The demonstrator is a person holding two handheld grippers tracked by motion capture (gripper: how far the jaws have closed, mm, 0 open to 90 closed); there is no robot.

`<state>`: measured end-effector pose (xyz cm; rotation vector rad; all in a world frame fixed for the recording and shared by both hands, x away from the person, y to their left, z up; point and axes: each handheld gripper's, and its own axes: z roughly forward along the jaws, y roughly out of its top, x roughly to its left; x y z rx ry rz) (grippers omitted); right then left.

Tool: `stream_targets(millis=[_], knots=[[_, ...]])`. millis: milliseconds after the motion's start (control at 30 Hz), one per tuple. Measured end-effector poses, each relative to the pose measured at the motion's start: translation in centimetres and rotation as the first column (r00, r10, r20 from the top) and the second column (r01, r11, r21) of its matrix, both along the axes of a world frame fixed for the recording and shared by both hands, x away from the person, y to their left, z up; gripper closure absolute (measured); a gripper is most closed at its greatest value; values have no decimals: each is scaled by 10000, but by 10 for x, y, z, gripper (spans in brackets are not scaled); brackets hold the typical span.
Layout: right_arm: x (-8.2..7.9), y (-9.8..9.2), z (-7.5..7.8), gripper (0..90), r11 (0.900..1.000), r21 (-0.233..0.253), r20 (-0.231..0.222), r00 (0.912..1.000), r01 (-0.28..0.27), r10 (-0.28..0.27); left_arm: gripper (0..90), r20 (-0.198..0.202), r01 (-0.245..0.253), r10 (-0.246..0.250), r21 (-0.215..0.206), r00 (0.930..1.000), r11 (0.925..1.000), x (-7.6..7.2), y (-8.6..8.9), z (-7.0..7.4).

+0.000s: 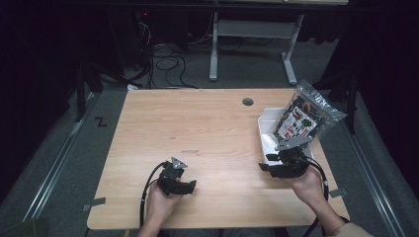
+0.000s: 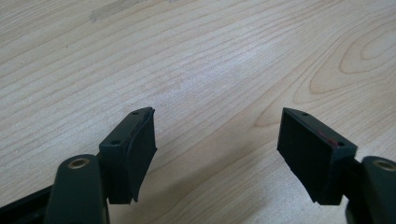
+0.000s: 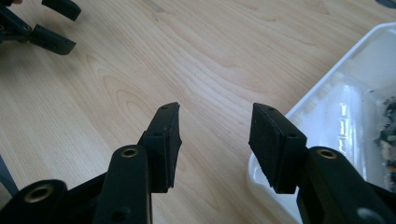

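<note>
My left gripper rests low over the wooden table near its front edge, jaws open with bare wood between them. My right gripper sits at the front corner of a white plastic tray, also open and holding nothing. A clear bag of dark pieces with a printed label leans in the tray, just beyond the right hand. In the right gripper view, the tray's rim is beside the right-hand jaw, with dark contents at the edge.
A round cable hole lies in the table's far side. The left gripper shows at the right gripper view's top left. Beyond the table are cables and a grey desk frame on the floor.
</note>
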<state>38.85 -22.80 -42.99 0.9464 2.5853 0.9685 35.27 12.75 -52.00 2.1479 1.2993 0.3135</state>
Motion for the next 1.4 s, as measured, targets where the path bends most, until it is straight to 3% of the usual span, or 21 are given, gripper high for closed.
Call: stream_targets(millis=[467, 1000, 1400], knots=[[-11, 17, -46, 528, 9995, -40, -394, 9988, -307, 306, 284, 2, 99, -99, -1, 10000, 10000, -1, -1, 0], [-14, 34, -68, 525, 9979, -282, -541, 9969, -589, 573, 286, 30, 182, -182, -6, 9998, 9998, -1, -2, 0], [-11, 40, -78, 512, 9949, -382, -313, 9953, -930, 918, 286, 124, 257, -257, 15, 9996, 9997, -2, -4, 0]])
